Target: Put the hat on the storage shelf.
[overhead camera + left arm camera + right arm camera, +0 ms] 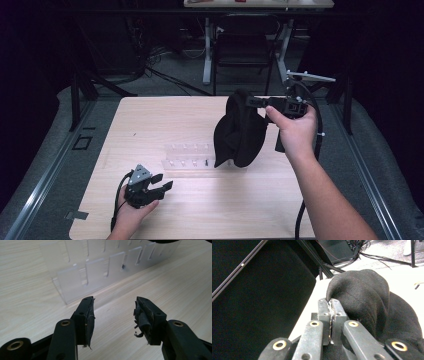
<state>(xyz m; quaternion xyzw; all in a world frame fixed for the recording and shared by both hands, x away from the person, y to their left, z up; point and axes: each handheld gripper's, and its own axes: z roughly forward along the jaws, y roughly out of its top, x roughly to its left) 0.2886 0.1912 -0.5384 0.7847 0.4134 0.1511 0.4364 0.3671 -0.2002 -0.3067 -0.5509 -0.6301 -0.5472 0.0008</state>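
Hanging in the air over the desk (150,120), a black cloth (239,132) droops down from the right claw (251,101). That claw is squeezed tight on a fold at the top of the cloth, and in the right gripper view its two jaws press flat together with the cloth (367,302) bunched up just past them, toward one o'clock. The right hand (295,131) holds this gripper up high, near two o'clock on the desk, and the claw points toward nine o'clock. The bottom of the cloth hangs just over the right end of a clear plastic rack (187,156) that sits in the middle of the desk. You cannot tell if the cloth touches the rack. The rack has rows of little slots, and a tiny dark bit sits in one slot near the cloth. Down at seven o'clock on the desk, the left hand (131,212) rests with its gripper. The left claw (162,182) is wide open and holds nothing. It points toward two o'clock, at the rack. In the left gripper view the two jaws stand far apart over the bare wood, with worn black pads (142,320) that look torn at the edges, and the rack (82,277) lies ahead of them at twelve o'clock.
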